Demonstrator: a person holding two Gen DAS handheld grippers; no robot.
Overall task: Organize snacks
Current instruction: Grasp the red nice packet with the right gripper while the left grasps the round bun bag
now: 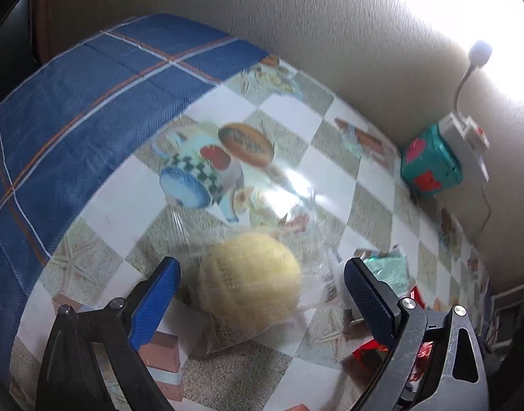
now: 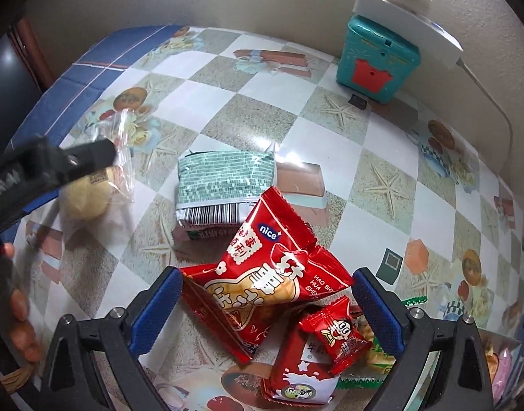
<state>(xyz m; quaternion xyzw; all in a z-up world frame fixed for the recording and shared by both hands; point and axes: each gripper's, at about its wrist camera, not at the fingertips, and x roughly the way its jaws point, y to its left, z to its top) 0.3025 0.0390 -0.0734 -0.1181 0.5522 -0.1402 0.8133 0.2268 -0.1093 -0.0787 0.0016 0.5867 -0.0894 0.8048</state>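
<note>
snacks split on desk (image 2: 262,78): red packets (image 2: 268,287) heaped at near edge beside green packet (image 2: 224,185); bagged yellow bun (image 1: 250,286) apart, toward the blue-cloth edge. your left tool (image 1: 262,284) wide open, straddling the bun, gripping nothing. right tool (image 2: 267,294) open over the heap, empty.

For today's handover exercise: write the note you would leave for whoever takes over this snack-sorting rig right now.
Left gripper: open, fingers either side of the yellow bun in clear wrap, not closed on it.
Right gripper: open, holding nothing, above the red snack pile.
On the table: green brick-pattern packet mid-table, red peanut packet leaning over its near edge, small red candy and red milk packet nearest the camera, bun off to the left.
Done: nothing visibly grouped.
Left: grasp the bun, then sort the packets.
</note>
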